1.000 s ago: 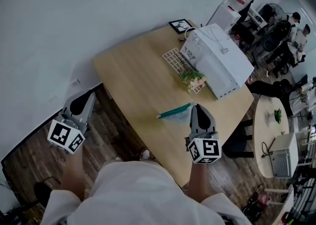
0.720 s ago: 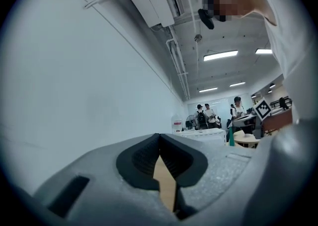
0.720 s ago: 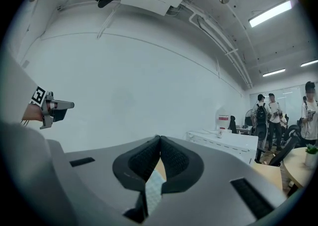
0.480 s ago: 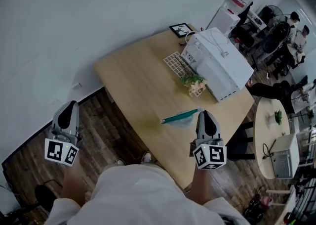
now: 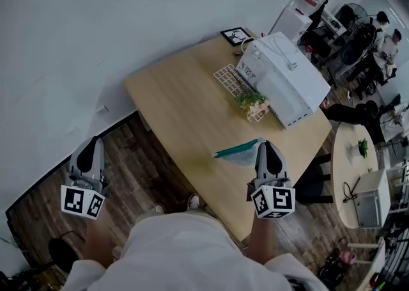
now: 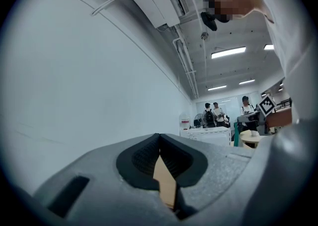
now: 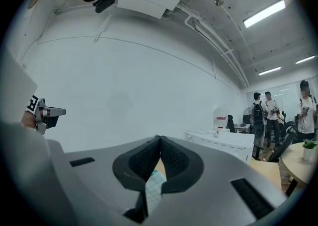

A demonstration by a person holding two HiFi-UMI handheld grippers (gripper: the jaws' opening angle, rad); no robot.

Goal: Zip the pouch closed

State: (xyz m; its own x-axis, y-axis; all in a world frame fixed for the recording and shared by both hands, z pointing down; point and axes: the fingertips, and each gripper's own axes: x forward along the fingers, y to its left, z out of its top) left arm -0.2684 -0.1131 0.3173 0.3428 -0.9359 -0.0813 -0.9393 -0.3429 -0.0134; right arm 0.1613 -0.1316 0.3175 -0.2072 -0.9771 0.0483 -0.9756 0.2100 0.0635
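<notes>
Down on the tabletop [image 5: 172,104], the pouch [image 5: 238,151] sits close to the near edge, toward the right-hand end. Its teal zip band runs slanted and its pale see-through body hangs below. The right claw [image 5: 265,145] is right at the pouch's right end, reaching in over that near edge and pointing level. In the right gripper view its black pads are pressed together at the tips, with a strip of the pouch's pale mesh caught in the gap below them. That is a tight pinch on the pouch.

The left claw [image 5: 94,141] is well clear of the tabletop, off its left end and out over the wooden floor [image 5: 144,168]. The left gripper view shows its pads meeting at the tips with nothing between them. Only the tan of the tabletop shows through the gap.

Toward the far right of the tabletop stands a big white box [image 5: 284,78]. Tucked against the box's near side are a small potted plant [image 5: 254,102] and a white grid rack [image 5: 229,78]. A framed picture [image 5: 234,34] sits at the far corner. Beyond the tabletop's right end there is a round table [image 5: 348,174], and people stand at the back of the room.
</notes>
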